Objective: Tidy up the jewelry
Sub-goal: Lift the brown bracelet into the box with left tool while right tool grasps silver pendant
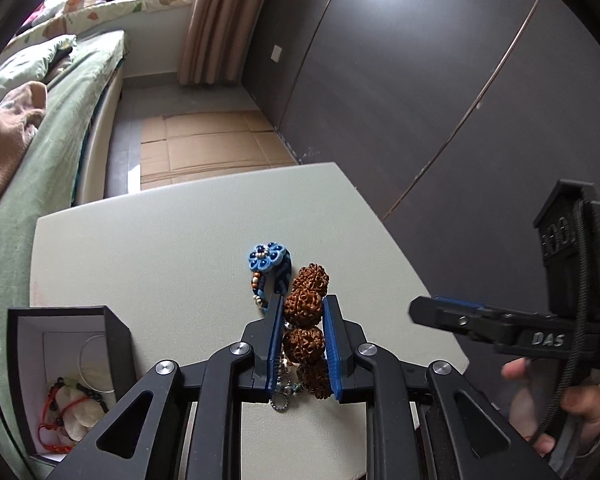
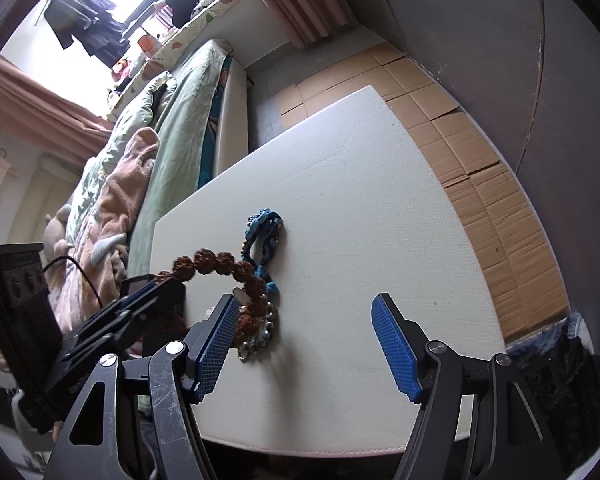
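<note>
My left gripper [image 1: 303, 305] is shut on a brown seed-bead bracelet [image 1: 305, 308] and holds it above the white table [image 1: 160, 248]. The bracelet also shows in the right wrist view [image 2: 220, 264], lifted off the table at its left end. A blue woven bracelet with a flower [image 1: 269, 264] lies just beyond it, also in the right wrist view [image 2: 265, 236]. A silver chain [image 2: 260, 338] lies under the brown beads. My right gripper [image 2: 306, 334] is open and empty, low over the table's near part. It shows from the side in the left wrist view [image 1: 420, 312].
A black jewelry box [image 1: 66, 376] with a white lining stands at the table's left front; it holds a red cord piece, pale discs and a thin ring. A bed with green covers [image 2: 168, 140] runs along the left. Cardboard sheets [image 2: 496, 208] cover the floor beyond the table.
</note>
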The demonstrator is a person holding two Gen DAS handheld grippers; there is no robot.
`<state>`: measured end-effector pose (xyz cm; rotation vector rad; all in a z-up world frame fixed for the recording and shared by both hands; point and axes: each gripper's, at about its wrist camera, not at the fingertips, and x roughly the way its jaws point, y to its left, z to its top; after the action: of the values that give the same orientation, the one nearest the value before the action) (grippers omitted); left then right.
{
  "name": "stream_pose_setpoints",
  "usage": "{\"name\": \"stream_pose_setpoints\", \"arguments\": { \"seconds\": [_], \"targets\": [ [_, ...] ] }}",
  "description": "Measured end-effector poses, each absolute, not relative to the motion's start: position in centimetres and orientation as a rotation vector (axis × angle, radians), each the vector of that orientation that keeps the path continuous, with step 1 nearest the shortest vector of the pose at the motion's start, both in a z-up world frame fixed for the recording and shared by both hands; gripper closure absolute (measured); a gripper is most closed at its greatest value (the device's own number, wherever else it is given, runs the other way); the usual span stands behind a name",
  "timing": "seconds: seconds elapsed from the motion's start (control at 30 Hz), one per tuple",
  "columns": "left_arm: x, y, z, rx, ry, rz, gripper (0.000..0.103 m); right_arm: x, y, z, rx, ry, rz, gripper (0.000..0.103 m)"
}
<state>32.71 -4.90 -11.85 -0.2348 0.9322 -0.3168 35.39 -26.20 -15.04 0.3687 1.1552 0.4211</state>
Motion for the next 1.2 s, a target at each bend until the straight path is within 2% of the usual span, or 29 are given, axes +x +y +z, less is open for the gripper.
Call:
{"name": "stream_pose_setpoints", "arguments": {
  "seconds": [0.73, 1.0, 1.2],
  "targets": [
    [28.9, 4.7, -8.6, -0.339, 0.825, -0.215, 0.083, 35.2, -16.1, -16.1, 0.197, 1.183, 0.53, 0.035],
    [27.1, 8.0, -7.1, -0.383, 0.773, -0.192, 0.083, 35.9, -14.3, -18.8, 0.17, 1.261, 0.487, 0.066],
    [26.4, 9.7, -6.9, -0.406, 0.764, -0.175, 0.083, 36.1, -14.0, -20.2, 0.153, 1.294, 0.416, 0.075]
  ]
}}
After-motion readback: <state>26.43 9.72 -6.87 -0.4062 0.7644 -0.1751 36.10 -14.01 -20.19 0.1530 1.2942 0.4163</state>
